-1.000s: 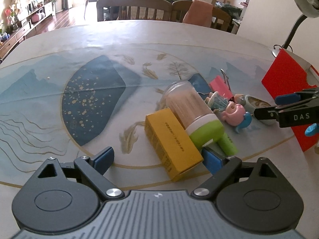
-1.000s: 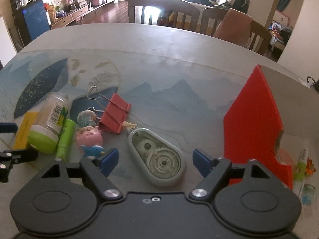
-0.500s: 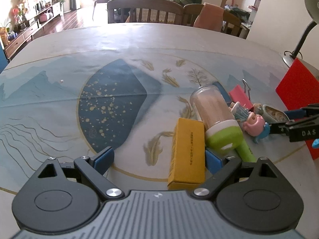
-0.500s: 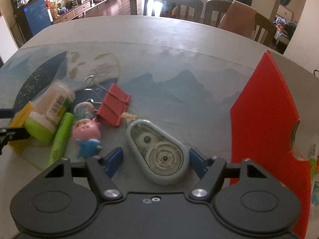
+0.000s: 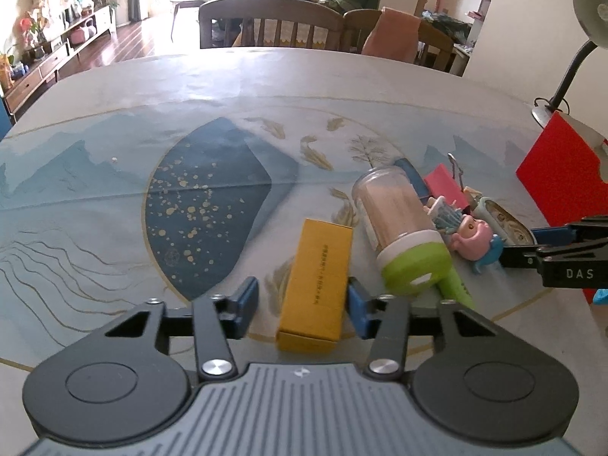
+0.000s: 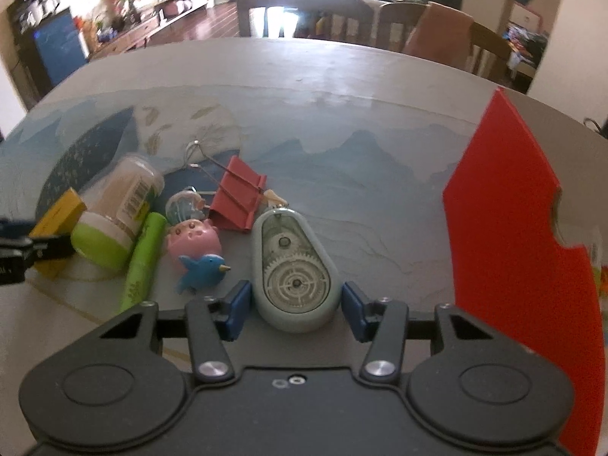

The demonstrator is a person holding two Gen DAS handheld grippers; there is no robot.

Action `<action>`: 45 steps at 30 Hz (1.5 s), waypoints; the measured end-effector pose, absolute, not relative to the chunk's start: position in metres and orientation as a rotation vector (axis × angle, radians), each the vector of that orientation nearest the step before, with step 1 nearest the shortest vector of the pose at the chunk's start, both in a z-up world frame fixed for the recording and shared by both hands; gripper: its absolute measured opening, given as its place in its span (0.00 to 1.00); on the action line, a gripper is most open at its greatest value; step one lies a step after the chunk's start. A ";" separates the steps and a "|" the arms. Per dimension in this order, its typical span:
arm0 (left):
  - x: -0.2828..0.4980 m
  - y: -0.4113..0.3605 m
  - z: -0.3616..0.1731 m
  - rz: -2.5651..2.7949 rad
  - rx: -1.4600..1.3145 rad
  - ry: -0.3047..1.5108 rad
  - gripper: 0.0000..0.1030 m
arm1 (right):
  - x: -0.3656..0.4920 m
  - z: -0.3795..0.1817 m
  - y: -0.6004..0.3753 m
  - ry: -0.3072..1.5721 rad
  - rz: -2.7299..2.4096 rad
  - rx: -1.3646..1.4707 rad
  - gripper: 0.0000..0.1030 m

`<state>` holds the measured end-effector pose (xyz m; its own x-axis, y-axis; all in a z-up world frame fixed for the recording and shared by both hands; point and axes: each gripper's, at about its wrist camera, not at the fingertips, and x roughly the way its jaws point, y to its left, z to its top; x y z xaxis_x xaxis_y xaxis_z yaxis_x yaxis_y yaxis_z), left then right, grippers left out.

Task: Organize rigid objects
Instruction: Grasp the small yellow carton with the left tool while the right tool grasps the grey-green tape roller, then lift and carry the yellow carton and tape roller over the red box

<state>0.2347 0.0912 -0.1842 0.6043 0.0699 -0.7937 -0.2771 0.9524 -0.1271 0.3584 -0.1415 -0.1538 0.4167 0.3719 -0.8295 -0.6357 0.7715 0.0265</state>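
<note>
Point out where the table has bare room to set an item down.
Bare room: the mat left of the yellow box, and the stretch between the red clip and the red board. Crowded: box, jar, green tube, pig toy and tape dispenser cluster together.

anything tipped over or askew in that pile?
Yes: the clear jar with the green lid lies on its side against the green tube. The yellow box lies flat between the open left gripper fingers. No spill shows.
</note>
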 end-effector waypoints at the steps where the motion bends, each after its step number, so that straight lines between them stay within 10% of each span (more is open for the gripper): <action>1: 0.235 0.091 -0.183 0.201 -0.252 0.903 0.38 | 0.357 -0.152 -0.143 0.947 0.637 -0.298 0.49; 45: 0.241 0.007 -0.080 0.000 -0.326 0.807 0.28 | 0.316 -0.020 -0.259 0.735 0.582 -0.048 0.49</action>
<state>0.2413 0.0073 -0.0798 0.6946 -0.1237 -0.7086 -0.1231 0.9501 -0.2866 0.3162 -0.2591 -0.0201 0.5917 0.4842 -0.6445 -0.5167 0.8415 0.1578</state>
